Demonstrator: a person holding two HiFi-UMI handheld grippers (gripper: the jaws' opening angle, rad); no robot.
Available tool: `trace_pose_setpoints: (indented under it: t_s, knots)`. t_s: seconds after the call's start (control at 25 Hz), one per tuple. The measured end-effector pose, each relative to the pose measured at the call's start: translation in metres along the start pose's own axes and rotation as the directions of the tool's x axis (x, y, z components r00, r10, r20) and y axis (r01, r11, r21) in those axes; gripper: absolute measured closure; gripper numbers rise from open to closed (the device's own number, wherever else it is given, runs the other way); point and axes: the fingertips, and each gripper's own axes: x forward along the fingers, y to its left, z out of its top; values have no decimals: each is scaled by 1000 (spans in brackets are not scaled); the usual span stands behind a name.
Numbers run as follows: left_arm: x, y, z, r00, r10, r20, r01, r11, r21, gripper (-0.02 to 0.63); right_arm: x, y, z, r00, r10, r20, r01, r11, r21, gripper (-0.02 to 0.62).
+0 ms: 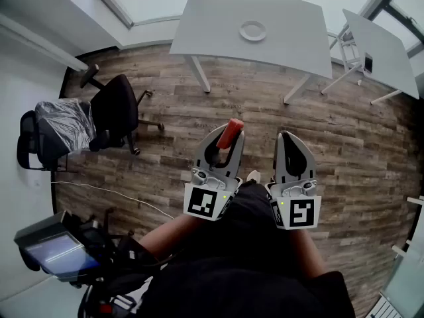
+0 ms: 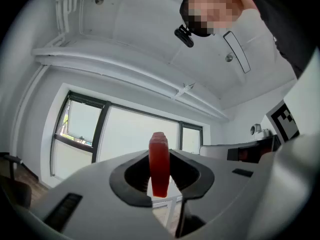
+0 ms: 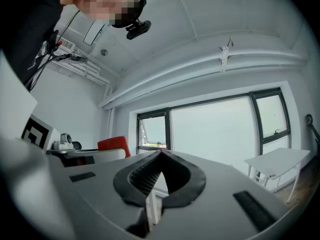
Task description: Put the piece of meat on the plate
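Observation:
My left gripper (image 1: 225, 140) is shut on the piece of meat (image 1: 231, 132), a flat red slab held on edge that sticks out past the jaw tips. The left gripper view shows the meat (image 2: 159, 165) upright between the two black pads. My right gripper (image 1: 289, 138) is level beside the left one, shut with nothing in it; its pads meet at a point (image 3: 161, 155). From the right gripper view the meat (image 3: 113, 144) shows at the left. The white plate (image 1: 253, 30) lies on the white table (image 1: 218, 18) far ahead, across the wooden floor.
Two black office chairs (image 1: 116, 110) (image 1: 55, 128) stand at the left, one with a grey cover. A second white table (image 1: 383, 50) is at the right, also seen as a table (image 3: 278, 162) in the right gripper view. A device with a screen (image 1: 55, 251) sits at the lower left.

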Motion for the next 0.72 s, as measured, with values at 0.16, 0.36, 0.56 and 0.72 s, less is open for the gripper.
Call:
trace_pose_setpoints:
  t_s: [0.16, 0.36, 0.56, 0.72]
  knots:
    - [-2, -8, -2, 1000, 3, -5, -3, 1000, 8, 511, -6, -3, -8, 1000, -1, -18, 2, 1000, 31, 589]
    - [0, -16, -6, 1000, 19, -13, -18, 1000, 6, 511, -11, -15, -16, 999, 10, -45, -6, 996, 92, 589]
    - [4, -31, -9, 999, 33, -16, -33, 999, 15, 511, -19, -23, -11, 999, 26, -22, -25, 999, 44, 589]
    - [8, -43, -12, 998, 54, -11, -53, 998, 24, 511, -29, -39, -12, 1000, 30, 0, -30, 995, 94, 589]
